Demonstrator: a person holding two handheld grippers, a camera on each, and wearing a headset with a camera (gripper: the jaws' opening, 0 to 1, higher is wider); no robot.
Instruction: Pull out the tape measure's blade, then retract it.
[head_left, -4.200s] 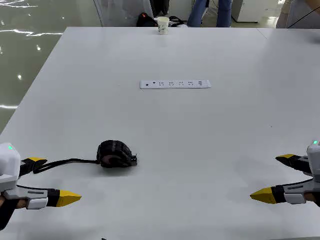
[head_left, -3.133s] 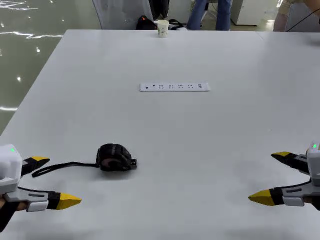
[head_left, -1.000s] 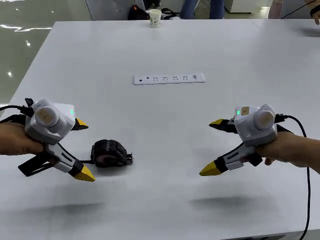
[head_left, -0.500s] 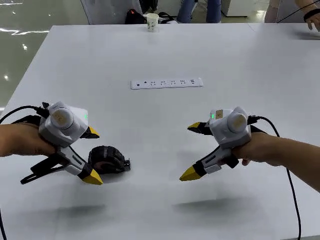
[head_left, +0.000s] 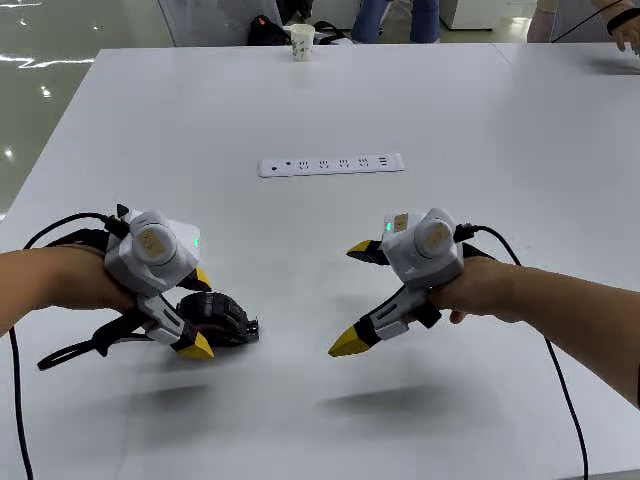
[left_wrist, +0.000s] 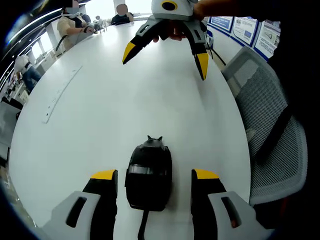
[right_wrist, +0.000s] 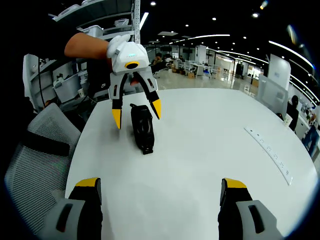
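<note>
Left gripper (head_left: 199, 312) now straddling tape measure (head_left: 226, 318), right gripper (head_left: 352, 295) nearer, jaws apart

The right gripper (right_wrist: 160, 184) holds its jaws wide apart above the table (right_wrist: 200, 150). Opposite, the left gripper (right_wrist: 136, 113) straddles the black tape measure (right_wrist: 142, 129).

The round black plastic tape measure (head_left: 225, 318) lies on a plain white counter (head_left: 450, 120). The white-bodied left gripper (head_left: 200, 312) and right gripper (head_left: 352, 295) have black fingers (head_left: 197, 347) tipped yellow. The paper cup (head_left: 301, 41) at the far edge looks white, perhaps green-printed.
</note>
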